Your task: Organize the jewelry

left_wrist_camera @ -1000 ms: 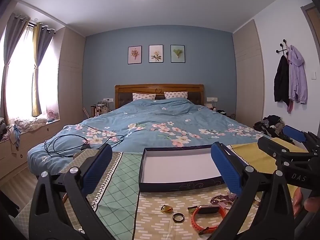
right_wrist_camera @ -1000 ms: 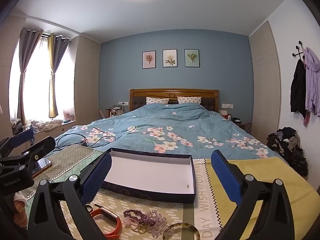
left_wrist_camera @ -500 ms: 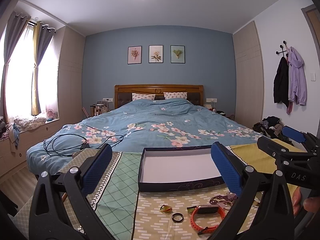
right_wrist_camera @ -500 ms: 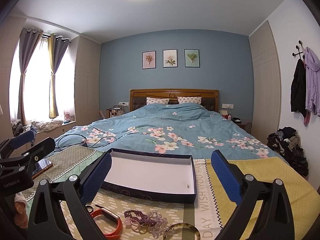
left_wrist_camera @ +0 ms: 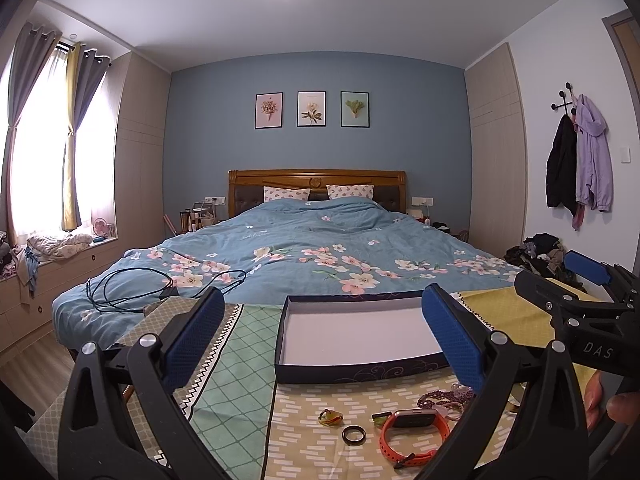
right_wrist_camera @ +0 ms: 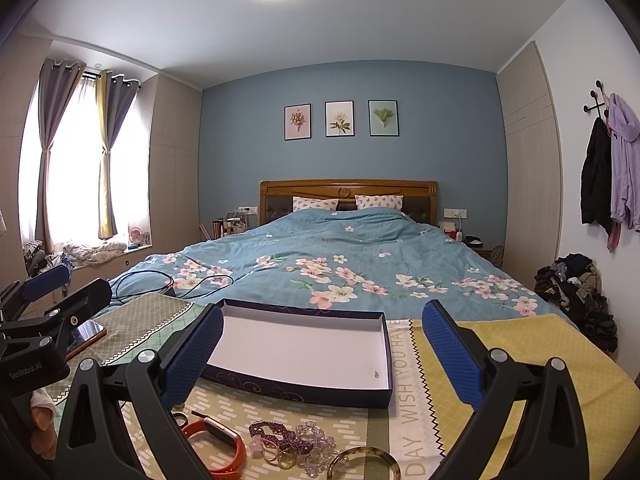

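Observation:
An open dark-blue box with a white inside (left_wrist_camera: pixel 352 334) (right_wrist_camera: pixel 300 350) sits on a patterned cloth. In front of it lie an orange watch band (left_wrist_camera: pixel 412 432) (right_wrist_camera: pixel 216 446), a dark ring (left_wrist_camera: pixel 354 435), a small yellow-green trinket (left_wrist_camera: pixel 331 417), purple and clear beaded bracelets (right_wrist_camera: pixel 288 442) (left_wrist_camera: pixel 444 394) and a tortoiseshell bangle (right_wrist_camera: pixel 362 462). My left gripper (left_wrist_camera: pixel 324 332) is open and empty above the jewelry. My right gripper (right_wrist_camera: pixel 322 340) is open and empty, hovering before the box. Each gripper shows in the other's view, the right one (left_wrist_camera: pixel 580 292) and the left one (right_wrist_camera: pixel 52 292).
A bed with a blue floral quilt (left_wrist_camera: pixel 320 256) lies behind the table. Black cables (left_wrist_camera: pixel 132 288) rest on its left corner. A phone (right_wrist_camera: pixel 86 334) lies on the cloth at the left. A heap of clothes (right_wrist_camera: pixel 576 292) sits on the floor at the right.
Both views have shifted very slightly; the jewelry and box stay put, and both grippers remain open.

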